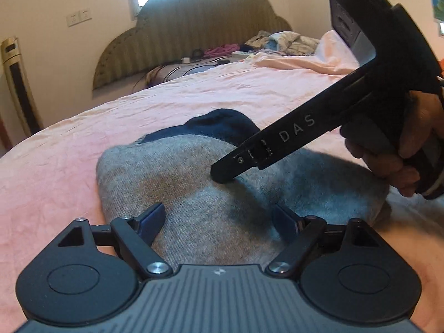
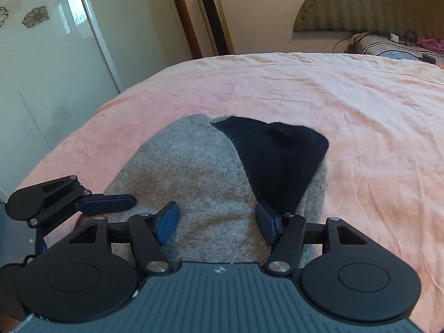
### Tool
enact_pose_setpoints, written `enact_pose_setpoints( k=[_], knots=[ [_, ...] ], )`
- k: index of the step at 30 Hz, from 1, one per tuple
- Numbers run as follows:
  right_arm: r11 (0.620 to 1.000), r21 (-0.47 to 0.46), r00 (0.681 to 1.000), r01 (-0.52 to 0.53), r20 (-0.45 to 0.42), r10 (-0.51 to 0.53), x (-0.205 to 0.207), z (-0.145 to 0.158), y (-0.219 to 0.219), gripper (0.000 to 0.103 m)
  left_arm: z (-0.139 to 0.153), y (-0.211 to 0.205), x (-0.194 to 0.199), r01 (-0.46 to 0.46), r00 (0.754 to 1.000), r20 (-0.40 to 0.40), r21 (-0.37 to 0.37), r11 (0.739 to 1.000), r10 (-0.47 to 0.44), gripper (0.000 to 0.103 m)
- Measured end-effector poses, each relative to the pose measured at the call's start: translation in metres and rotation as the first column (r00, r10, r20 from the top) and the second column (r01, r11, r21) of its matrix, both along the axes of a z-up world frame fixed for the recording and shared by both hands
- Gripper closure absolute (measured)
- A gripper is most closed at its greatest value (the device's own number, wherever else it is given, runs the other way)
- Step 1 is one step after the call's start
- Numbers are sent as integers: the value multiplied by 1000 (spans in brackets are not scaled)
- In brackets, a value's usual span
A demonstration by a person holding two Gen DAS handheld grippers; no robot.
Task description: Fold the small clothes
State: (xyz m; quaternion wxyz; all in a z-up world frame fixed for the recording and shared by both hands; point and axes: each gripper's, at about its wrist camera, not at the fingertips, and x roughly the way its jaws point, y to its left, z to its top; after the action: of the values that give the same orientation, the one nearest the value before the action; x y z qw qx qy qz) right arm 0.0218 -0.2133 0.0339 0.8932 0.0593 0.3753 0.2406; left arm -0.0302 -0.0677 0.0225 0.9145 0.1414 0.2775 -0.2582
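Note:
A grey knit garment [image 1: 177, 172] with a dark navy part [image 1: 222, 127] lies folded on the pink bedsheet [image 1: 55, 166]. My left gripper [image 1: 219, 219] is open, its blue pads low over the near part of the grey knit. My right gripper, held in a hand, reaches in from the right in the left wrist view and its tip [image 1: 222, 174] presses on the grey knit. In the right wrist view the right gripper [image 2: 216, 222] is open over the grey knit [image 2: 194, 166], with the navy part [image 2: 277, 161] ahead on the right and a left gripper finger [image 2: 105, 204] at the left.
A padded headboard [image 1: 194, 36] stands at the far end of the bed, with loose clothes [image 1: 285, 43] and cables beside it. A tall fan [image 2: 211, 11] and a glass wardrobe door [image 2: 55, 55] stand beyond the bed's edge.

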Motion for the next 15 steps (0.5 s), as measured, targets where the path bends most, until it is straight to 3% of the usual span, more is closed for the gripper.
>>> enact_pose_setpoints(
  k=[2, 4, 7, 9, 12, 13, 14, 15],
  knots=[
    [1000, -9, 1000, 23, 5, -23, -18, 15, 1, 41, 13, 9, -14, -12, 1000, -23, -56, 998, 11, 19],
    [999, 51, 1000, 9, 29, -11, -47, 23, -6, 40, 17, 22, -33, -10, 998, -62, -123, 992, 2, 18],
    [996, 90, 997, -5, -75, 12, -62, -4, -8, 36, -5, 28, -37, -39, 988, -156, -113, 993, 21, 18],
    [992, 127, 1000, -19, -20, 22, -68, -17, -10, 35, -13, 26, -38, -30, 995, -102, -104, 994, 19, 17],
    [991, 130, 996, 41, -84, -31, -71, 2, -12, 35, 3, 29, -42, -82, 989, -136, -127, 988, 65, 17],
    [990, 130, 997, 54, -64, -46, -78, 10, -15, 35, 8, 34, -47, -105, 988, -132, -148, 983, 86, 17],
    [990, 118, 997, 73, -25, -70, -89, 17, -17, 28, 11, 40, -54, -136, 985, -124, -156, 978, 117, 17],
    [990, 96, 994, 103, 9, -105, -100, 21, -21, 13, 12, 45, -60, -181, 979, -127, -161, 970, 162, 16]
  ],
)
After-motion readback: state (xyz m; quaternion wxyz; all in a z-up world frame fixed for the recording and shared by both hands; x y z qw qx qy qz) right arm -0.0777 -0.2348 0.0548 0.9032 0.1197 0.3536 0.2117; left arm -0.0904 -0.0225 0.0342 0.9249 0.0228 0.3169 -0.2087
